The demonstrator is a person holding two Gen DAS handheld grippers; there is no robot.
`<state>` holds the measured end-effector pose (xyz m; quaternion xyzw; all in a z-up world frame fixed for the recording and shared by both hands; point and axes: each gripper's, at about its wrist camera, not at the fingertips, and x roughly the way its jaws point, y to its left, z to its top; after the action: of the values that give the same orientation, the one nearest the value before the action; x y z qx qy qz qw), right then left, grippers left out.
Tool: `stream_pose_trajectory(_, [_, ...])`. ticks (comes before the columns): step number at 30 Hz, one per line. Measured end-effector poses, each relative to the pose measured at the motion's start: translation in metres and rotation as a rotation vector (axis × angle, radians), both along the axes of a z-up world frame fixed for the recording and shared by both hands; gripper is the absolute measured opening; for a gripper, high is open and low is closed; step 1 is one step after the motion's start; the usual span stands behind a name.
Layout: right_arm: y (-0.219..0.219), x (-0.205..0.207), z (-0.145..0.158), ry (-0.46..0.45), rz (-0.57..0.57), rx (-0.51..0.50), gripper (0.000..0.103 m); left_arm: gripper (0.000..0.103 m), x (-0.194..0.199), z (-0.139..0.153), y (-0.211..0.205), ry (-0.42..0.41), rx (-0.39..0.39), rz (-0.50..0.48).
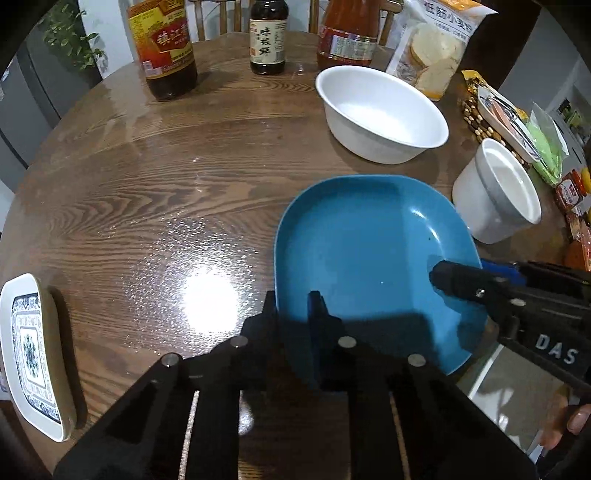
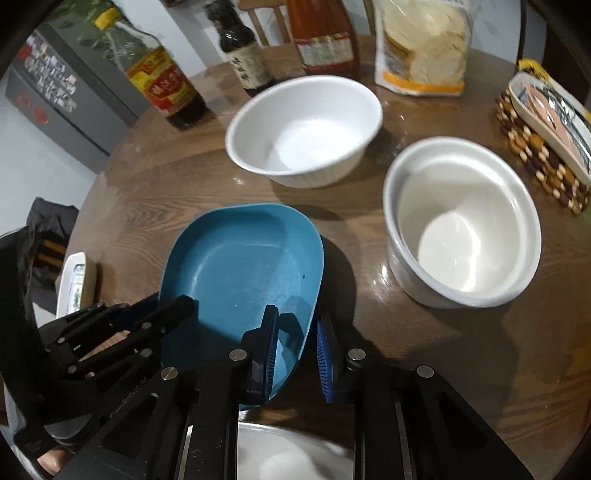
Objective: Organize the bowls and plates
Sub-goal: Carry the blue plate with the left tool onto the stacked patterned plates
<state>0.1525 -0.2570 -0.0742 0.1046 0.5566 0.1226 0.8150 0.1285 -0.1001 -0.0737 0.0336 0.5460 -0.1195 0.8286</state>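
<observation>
A blue plate (image 1: 369, 258) (image 2: 240, 266) is tilted at the table's near edge. My left gripper (image 1: 293, 302) straddles its left rim with the jaws close on it. My right gripper (image 2: 295, 325) straddles its right rim, with a visible gap between the rim and the outer pad. A wide white bowl (image 1: 380, 114) (image 2: 306, 129) sits behind the plate. A deeper white bowl (image 1: 498, 192) (image 2: 461, 221) stands to its right. A blue-patterned white rectangular plate (image 1: 33, 354) (image 2: 72, 280) lies at the far left edge.
Three sauce bottles (image 1: 166, 48) (image 1: 267, 37) (image 1: 349, 33) and a bag of buns (image 1: 436, 44) stand along the back of the round wooden table (image 1: 147, 184). A dish on a beaded mat (image 2: 546, 122) and packets (image 1: 569, 192) crowd the right.
</observation>
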Motion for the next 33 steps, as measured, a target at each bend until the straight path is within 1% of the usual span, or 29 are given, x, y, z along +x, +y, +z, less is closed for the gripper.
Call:
stream_pose_trajectory(2, [0.002, -0.001, 0.005, -0.011, 0.007, 0.006, 0.023, 0.015, -0.001, 0.004, 0.004, -0.009, -0.004, 0.009])
stream_pose_trajectory(7, [0.007, -0.011, 0.024, -0.059, 0.017, 0.029, 0.023, 0.015, -0.009, 0.024, 0.012, -0.066, 0.008, 0.027])
stream_pose_trajectory(12, [0.018, -0.029, 0.053, -0.132, 0.022, 0.054, 0.023, 0.015, -0.022, 0.047, 0.023, -0.122, 0.004, 0.045])
stream_pose_trajectory(15, [0.024, -0.043, 0.067, -0.169, 0.027, 0.073, 0.023, 0.016, -0.033, 0.061, 0.030, -0.163, 0.009, 0.058])
stream_pose_trajectory(18, [0.030, -0.057, 0.076, -0.194, 0.022, 0.099, 0.023, 0.016, -0.043, 0.069, 0.037, -0.184, 0.001, 0.065])
stream_pose_trajectory(24, [0.044, -0.079, 0.081, -0.208, 0.038, 0.097, 0.023, 0.017, -0.066, 0.080, 0.052, -0.215, -0.012, 0.082])
stream_pose_trajectory(33, [0.068, -0.097, 0.082, -0.207, 0.074, 0.104, 0.023, 0.017, -0.090, 0.084, 0.075, -0.232, -0.007, 0.100])
